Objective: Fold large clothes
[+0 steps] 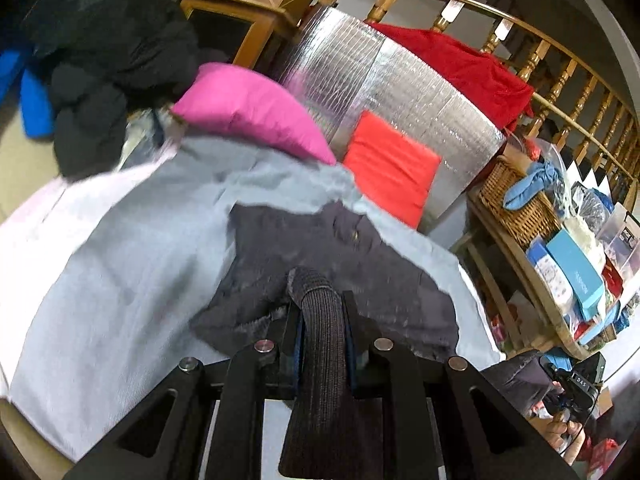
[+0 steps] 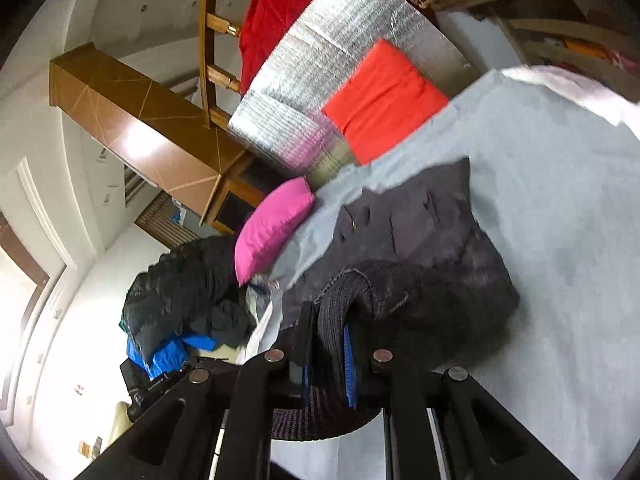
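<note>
1. The left gripper (image 1: 322, 320) is clamped on a ribbed knit edge (image 1: 320, 344) of the dark jacket (image 1: 320, 248).
2. The right gripper (image 2: 326, 340) pinches another ribbed edge (image 2: 340, 300) of the same jacket.
3. The jacket lies crumpled on the pale grey sheet (image 1: 132, 248), its held edges raised off it.
4. A pink pillow (image 1: 252, 108) and a red cushion (image 1: 390, 168) sit at the sheet's far edge.

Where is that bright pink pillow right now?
The pink pillow lies at the far edge of the pale blue sheet, beyond the dark jacket, with the silver foil mat just beside it.
</note>
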The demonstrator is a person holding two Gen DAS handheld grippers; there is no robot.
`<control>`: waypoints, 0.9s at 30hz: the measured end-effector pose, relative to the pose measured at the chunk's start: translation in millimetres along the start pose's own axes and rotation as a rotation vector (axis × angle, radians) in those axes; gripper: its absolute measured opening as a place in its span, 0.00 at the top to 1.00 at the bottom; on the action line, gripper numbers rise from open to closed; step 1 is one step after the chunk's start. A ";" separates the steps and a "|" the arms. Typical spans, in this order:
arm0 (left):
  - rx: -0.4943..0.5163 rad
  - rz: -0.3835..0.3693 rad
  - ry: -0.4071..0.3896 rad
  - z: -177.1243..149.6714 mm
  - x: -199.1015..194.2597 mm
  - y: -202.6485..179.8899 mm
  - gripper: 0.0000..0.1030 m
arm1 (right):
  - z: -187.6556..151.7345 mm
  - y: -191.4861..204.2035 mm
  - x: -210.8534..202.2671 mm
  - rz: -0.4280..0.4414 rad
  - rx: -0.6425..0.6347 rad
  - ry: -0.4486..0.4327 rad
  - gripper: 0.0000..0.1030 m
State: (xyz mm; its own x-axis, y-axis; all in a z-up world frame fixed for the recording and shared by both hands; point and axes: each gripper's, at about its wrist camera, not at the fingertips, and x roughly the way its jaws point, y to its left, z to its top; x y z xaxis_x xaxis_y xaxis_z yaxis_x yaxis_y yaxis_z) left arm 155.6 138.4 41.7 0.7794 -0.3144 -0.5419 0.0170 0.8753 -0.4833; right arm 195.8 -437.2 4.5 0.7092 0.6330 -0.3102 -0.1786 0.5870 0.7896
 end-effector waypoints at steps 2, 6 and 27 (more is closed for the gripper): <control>-0.002 -0.003 -0.012 14.0 9.9 -1.2 0.83 | 14.2 2.0 7.9 0.005 0.001 -0.017 0.87; 0.019 0.003 -0.032 39.6 30.0 -6.2 0.83 | 47.1 7.7 28.4 0.008 -0.006 -0.050 0.87; 0.048 0.143 -0.007 131.8 219.1 2.0 0.83 | 185.4 -21.0 217.0 -0.179 -0.020 -0.056 0.89</control>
State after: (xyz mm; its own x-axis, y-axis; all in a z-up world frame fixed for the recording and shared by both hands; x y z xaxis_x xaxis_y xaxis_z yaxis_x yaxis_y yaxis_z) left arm 408.9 119.7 12.6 0.7806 -0.1826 -0.5978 -0.0648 0.9276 -0.3680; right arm 479.8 -405.8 18.7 0.7675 0.4891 -0.4145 -0.0595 0.6980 0.7136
